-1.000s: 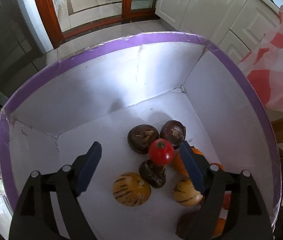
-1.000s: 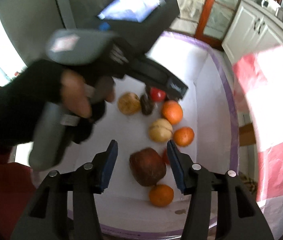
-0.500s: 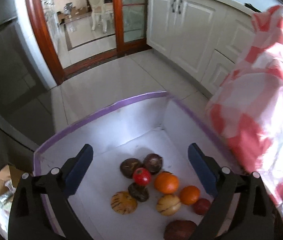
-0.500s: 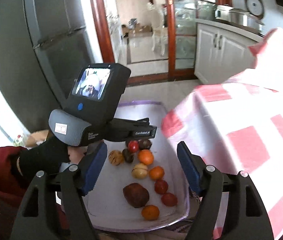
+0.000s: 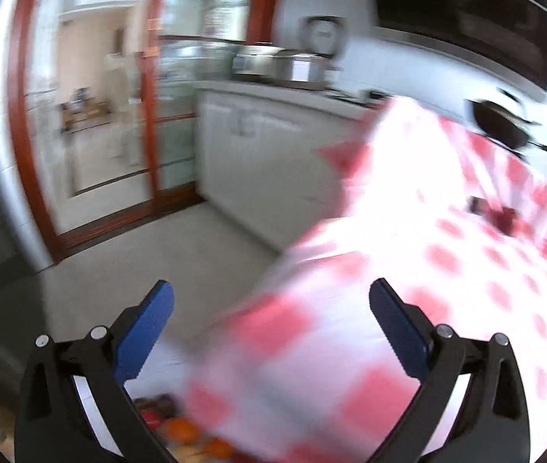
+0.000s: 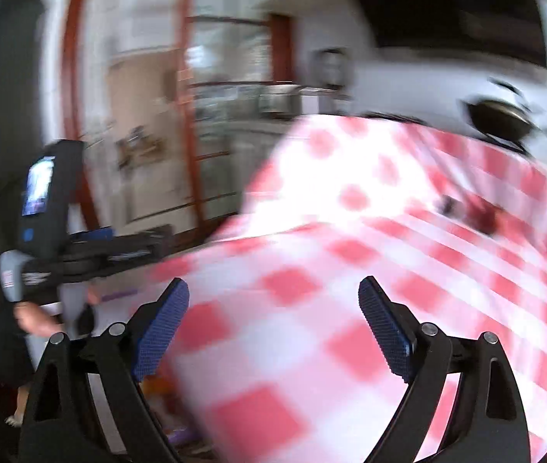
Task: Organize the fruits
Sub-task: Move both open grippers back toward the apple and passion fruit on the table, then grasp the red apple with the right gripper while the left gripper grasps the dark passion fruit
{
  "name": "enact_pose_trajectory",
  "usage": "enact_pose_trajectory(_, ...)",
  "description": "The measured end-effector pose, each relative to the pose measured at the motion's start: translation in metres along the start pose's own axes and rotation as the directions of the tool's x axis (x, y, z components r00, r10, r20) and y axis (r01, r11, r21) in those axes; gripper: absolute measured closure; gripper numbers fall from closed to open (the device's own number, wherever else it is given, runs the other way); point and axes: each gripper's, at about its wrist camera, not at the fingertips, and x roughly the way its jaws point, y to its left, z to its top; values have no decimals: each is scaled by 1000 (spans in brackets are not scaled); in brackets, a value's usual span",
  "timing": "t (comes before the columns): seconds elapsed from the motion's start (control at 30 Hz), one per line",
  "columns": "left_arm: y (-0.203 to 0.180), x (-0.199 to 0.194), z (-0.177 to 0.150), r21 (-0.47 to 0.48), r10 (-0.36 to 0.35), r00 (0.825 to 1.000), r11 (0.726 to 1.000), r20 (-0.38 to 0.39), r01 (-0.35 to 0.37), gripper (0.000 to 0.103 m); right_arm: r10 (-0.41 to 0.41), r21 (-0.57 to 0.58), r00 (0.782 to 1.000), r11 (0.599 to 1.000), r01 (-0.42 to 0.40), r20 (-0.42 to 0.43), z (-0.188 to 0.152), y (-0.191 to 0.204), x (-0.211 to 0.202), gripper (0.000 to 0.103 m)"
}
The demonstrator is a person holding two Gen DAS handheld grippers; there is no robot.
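Both pictures are blurry. The left gripper [image 5: 271,301] is opening wide with nothing between its jaws. The right gripper [image 6: 273,297] is opening too, also empty. The fruits [image 5: 180,428] lie low beside the tablecloth [image 5: 408,270] edge. Bare floor [image 5: 165,258] spreads left.
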Motion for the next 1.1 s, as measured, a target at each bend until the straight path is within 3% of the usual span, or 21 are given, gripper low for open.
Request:
enact_pose_trajectory(0.17,-124,30,34,122,-195,981,973,-2,194,2,-187,185,982,964,191,-36,1,-103,0,16)
enact_pose_trajectory(0.23,-172,58,39,160,-237,971,958,-25,238,2,-256,239,965,934,264,-66,-1,-143,1,16)
enact_pose_trajectory(0.37,-262,137,43,152,-279,953,943,-118,295,2,-340,328,929,870,369,-144,-10,-213,14,16)
enact_pose_trajectory(0.47,-307,179,45,139,-253,959,953,-132,270,2,-387,357,904,830,428,-185,-12,-251,26,16)
enact_pose_trajectory(0.5,-319,197,50,123,-246,955,956,-168,268,2,-390,366,900,822,436,-195,-13,-260,27,16)
enact_pose_trajectory(0.6,-329,227,63,21,-283,940,956,-190,292,2,-404,391,879,789,474,-252,-15,-291,49,16)
enact_pose_trajectory(0.77,-312,248,69,-104,-437,871,900,-226,424,2,-417,374,855,773,512,-308,1,-322,96,16)
enact_pose_trajectory(0.8,-307,249,71,-124,-454,866,891,-210,437,2,-411,382,855,770,511,-315,5,-329,107,16)
enact_pose_trajectory(0.9,-298,245,72,-124,-415,897,908,-154,399,2,-384,419,859,756,502,-338,20,-344,146,16)
enact_pose_trajectory(1.1,-288,247,75,-149,-408,900,910,-152,388,2,-395,390,841,756,526,-369,60,-359,232,16)
